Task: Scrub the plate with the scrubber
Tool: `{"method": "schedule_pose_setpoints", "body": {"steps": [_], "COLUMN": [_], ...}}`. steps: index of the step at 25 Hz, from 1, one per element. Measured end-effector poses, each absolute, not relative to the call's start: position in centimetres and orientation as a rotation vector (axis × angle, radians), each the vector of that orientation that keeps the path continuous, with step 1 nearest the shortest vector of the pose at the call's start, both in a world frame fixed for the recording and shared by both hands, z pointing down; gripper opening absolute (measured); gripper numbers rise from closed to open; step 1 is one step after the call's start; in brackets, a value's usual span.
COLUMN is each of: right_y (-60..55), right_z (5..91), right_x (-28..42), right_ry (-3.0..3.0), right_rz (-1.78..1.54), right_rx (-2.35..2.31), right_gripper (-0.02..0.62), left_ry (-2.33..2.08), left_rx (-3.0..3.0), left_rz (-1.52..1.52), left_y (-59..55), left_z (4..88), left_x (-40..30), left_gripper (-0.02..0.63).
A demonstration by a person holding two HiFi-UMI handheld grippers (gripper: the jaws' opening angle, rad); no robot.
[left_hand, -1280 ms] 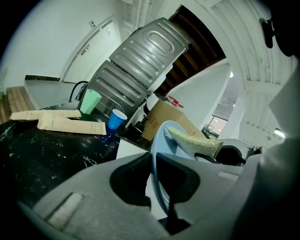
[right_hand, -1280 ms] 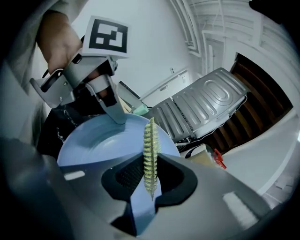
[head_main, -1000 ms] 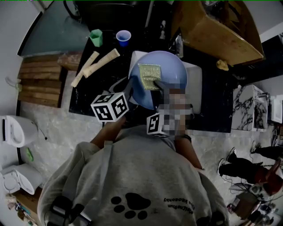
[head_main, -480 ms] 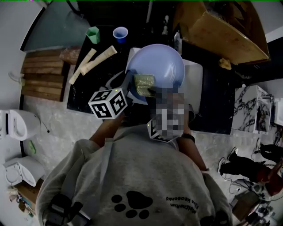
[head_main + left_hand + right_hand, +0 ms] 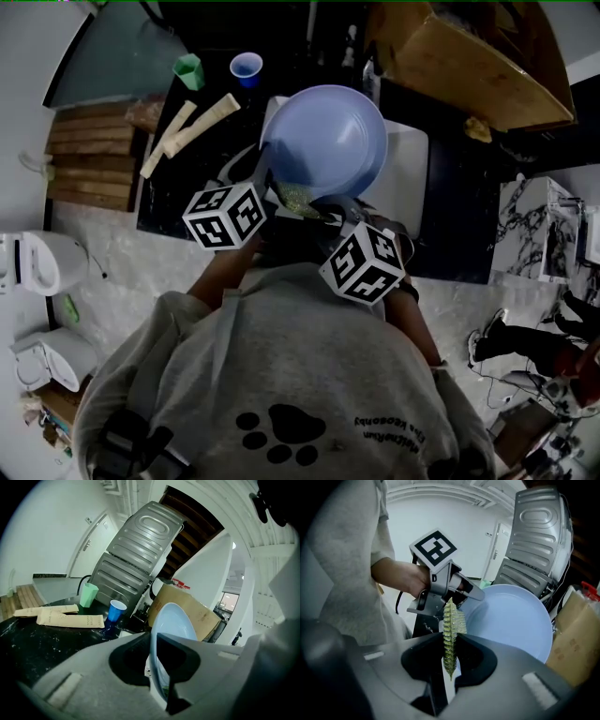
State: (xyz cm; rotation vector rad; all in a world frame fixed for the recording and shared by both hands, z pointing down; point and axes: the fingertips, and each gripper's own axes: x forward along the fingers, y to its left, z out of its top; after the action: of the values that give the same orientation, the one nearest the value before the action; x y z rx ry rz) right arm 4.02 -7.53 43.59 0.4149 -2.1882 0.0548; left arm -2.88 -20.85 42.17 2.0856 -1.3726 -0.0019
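A light-blue plate is held tilted over the white basin. My left gripper is shut on its near-left rim; in the left gripper view the plate runs edge-on between the jaws. My right gripper is shut on a yellow-green scrubber, which sits at the plate's near rim. In the right gripper view the scrubber stands edge-on between the jaws, just left of the plate's face and in front of the left gripper.
On the dark counter lie two long paper packets, with a green cup and a blue cup behind them. A cardboard box stands at the back right. A wooden board lies to the left.
The right gripper has drawn the scrubber from the middle of the plate down to its near rim and rolled over, so its marker cube now shows. The left gripper and plate barely moved.
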Motion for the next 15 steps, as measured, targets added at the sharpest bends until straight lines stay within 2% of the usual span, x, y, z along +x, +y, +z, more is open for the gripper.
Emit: {"method": "schedule_pose_setpoints", "body": {"steps": [8,15], "right_y": [-7.3,-9.8], "right_z": [40.3,37.1], "right_x": [5.8,9.5], "right_ry": [-2.307,-2.326], "right_rz": [0.205,0.087], "right_rx": [0.472,0.719], "right_gripper": [0.069,0.069], "left_ry": [-1.371,-1.354], "left_rx": [2.068,2.058], "left_rz": [0.064,0.135], "left_y": [-20.0,-18.4], "left_z": [44.0,46.2], "left_x": [-2.8,-2.9], "left_gripper": [0.026,0.025]}}
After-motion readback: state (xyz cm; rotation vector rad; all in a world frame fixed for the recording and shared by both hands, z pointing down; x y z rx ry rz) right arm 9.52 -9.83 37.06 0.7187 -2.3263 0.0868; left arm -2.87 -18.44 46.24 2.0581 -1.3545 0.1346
